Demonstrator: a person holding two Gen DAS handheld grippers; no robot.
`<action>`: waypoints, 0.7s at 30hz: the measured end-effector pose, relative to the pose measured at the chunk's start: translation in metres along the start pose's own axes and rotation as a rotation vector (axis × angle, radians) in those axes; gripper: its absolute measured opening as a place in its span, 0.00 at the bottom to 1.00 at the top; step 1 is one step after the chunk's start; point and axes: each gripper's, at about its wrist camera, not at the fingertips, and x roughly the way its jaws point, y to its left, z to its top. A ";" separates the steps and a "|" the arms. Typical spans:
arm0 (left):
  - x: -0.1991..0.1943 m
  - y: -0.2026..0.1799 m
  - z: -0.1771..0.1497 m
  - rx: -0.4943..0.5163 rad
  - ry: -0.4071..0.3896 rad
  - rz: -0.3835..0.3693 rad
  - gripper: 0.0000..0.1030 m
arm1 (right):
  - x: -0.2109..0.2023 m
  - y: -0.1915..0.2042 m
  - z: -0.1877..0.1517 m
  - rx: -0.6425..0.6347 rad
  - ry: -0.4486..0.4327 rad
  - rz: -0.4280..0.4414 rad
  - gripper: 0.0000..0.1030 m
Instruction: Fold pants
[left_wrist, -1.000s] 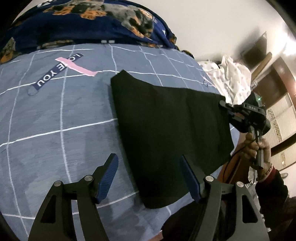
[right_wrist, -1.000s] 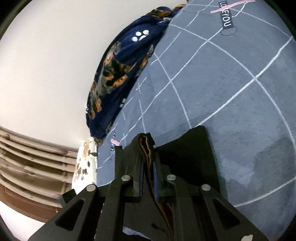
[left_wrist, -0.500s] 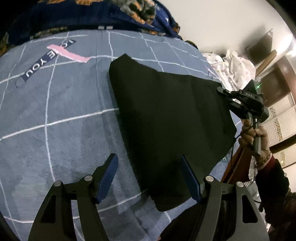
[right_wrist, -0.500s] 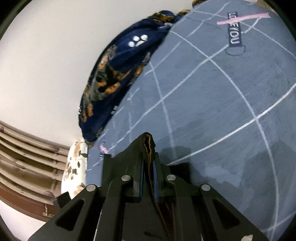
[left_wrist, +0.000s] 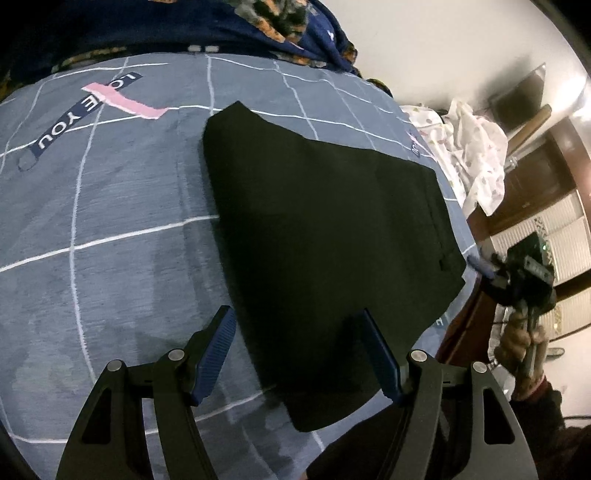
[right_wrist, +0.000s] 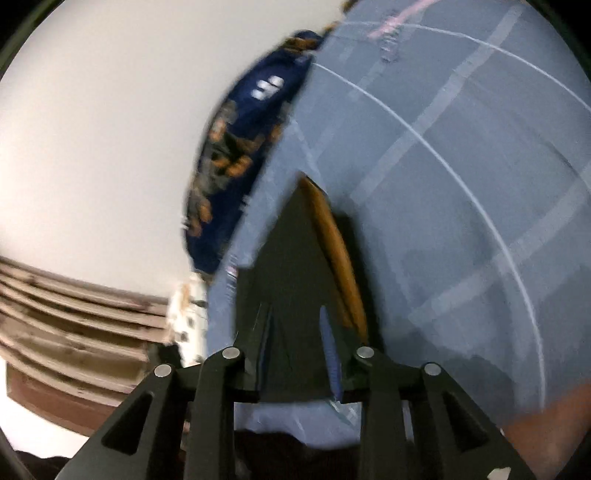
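Left wrist view: right gripper, jaws opening, has released the pants, now folded flat; left gripper stays apart, empty.

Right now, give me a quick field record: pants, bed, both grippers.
pants: black pants, folded, lying flat on the bedsheet
surface: blue-grey checked bedsheet with a printed strip
left gripper: left gripper open, nothing between its pads, above the near edge of the pants
right gripper: right gripper with jaws opening, pants edge in line between them; off the right edge of the pants in the left view
behind: dark patterned blanket
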 end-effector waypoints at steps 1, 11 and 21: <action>0.001 -0.002 -0.001 0.007 0.003 0.005 0.68 | 0.000 -0.004 -0.003 0.002 -0.004 -0.019 0.26; -0.004 0.005 -0.011 -0.023 0.013 0.035 0.69 | 0.018 0.007 0.000 -0.064 0.011 -0.098 0.15; -0.004 0.006 -0.012 -0.034 0.024 0.031 0.69 | 0.016 0.016 -0.002 -0.096 0.032 -0.173 0.13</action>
